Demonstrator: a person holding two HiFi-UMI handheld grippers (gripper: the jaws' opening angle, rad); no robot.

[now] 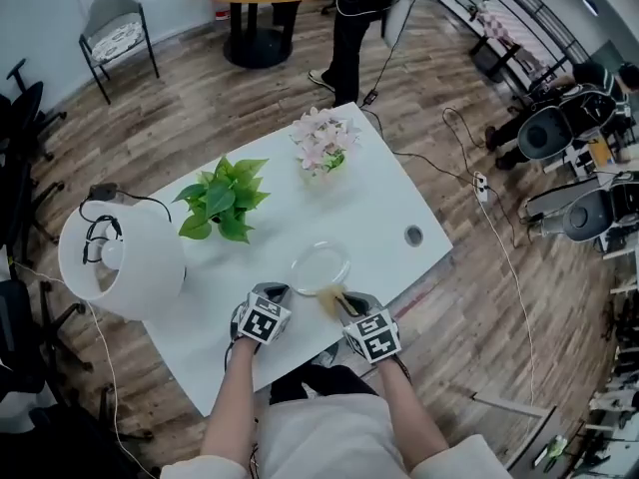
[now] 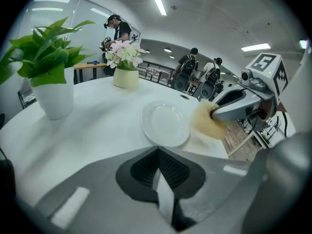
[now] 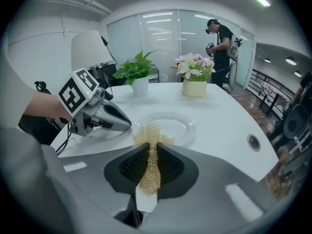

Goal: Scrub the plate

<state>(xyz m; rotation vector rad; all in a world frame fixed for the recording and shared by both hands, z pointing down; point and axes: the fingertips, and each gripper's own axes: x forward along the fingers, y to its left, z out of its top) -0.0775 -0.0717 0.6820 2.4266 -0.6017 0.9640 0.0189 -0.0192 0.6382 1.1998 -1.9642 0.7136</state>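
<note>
The plate [image 1: 320, 265] is laid flat on the table [image 1: 389, 198]. A scrubber [image 3: 148, 150] is clamped in the right gripper [image 1: 342, 304] at the plate's near rim. The left gripper [image 1: 272, 295] is closed on nothing beside it. The plate's probably best steadied first, then circled lightly.

Clear glossy plate [image 1: 320, 266] lies flat (right way up), tan scrubber [image 3: 148, 136] beside it.

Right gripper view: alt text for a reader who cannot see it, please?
The right gripper pinches a straw-coloured scrubber, poised at the near rim of a plate on a white table. The left gripper, jaws shut, is at the plate's left.
</note>
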